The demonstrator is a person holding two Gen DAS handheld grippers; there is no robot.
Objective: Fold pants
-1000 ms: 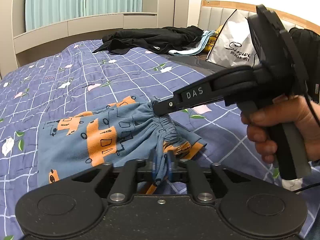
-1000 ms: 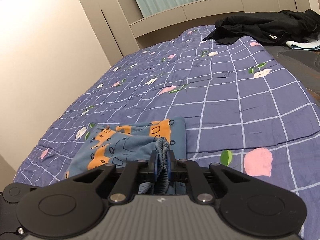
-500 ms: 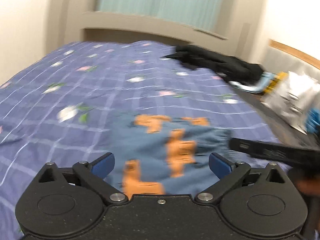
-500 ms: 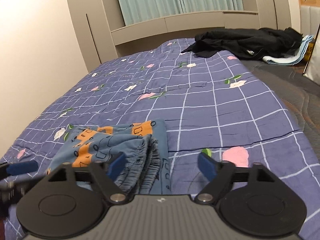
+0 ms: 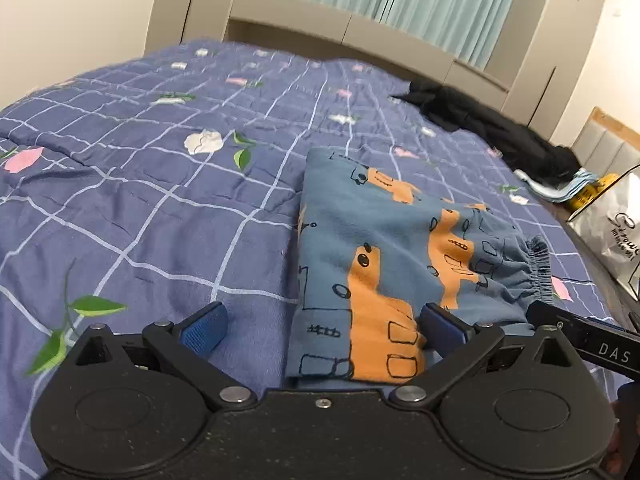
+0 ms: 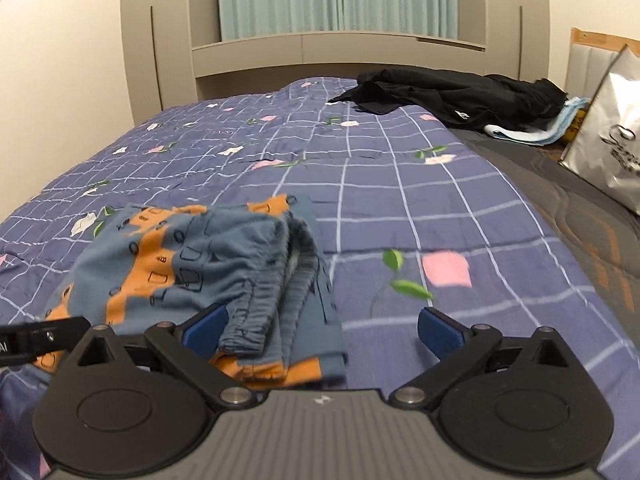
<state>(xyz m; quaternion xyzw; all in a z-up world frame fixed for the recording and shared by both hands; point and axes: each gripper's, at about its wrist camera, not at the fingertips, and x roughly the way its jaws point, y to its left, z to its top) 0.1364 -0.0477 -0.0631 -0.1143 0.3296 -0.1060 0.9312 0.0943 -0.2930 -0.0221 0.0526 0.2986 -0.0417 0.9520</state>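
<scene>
The small blue pants (image 5: 384, 256) with orange truck prints lie folded on the blue checked bedspread (image 5: 160, 208). Their gathered waistband (image 5: 538, 268) is at the right end. My left gripper (image 5: 322, 330) is open and empty above the pants' near left corner. In the right wrist view the pants (image 6: 208, 264) lie left of centre with the waistband (image 6: 276, 292) folded on top. My right gripper (image 6: 320, 328) is open and empty just above the waistband end. The right gripper's finger (image 5: 588, 344) shows at the left wrist view's right edge.
Black clothes (image 6: 452, 92) and light blue cloth (image 6: 536, 128) lie heaped at the far right of the bed. A white shopping bag (image 6: 604, 148) stands on the grey sheet at the right. A beige headboard shelf (image 6: 320, 48) and curtains lie beyond.
Both grippers were shut on the waistband a second ago. Both have opened and let go, and the pants now lie folded on the bed. The left gripper has swung left.
</scene>
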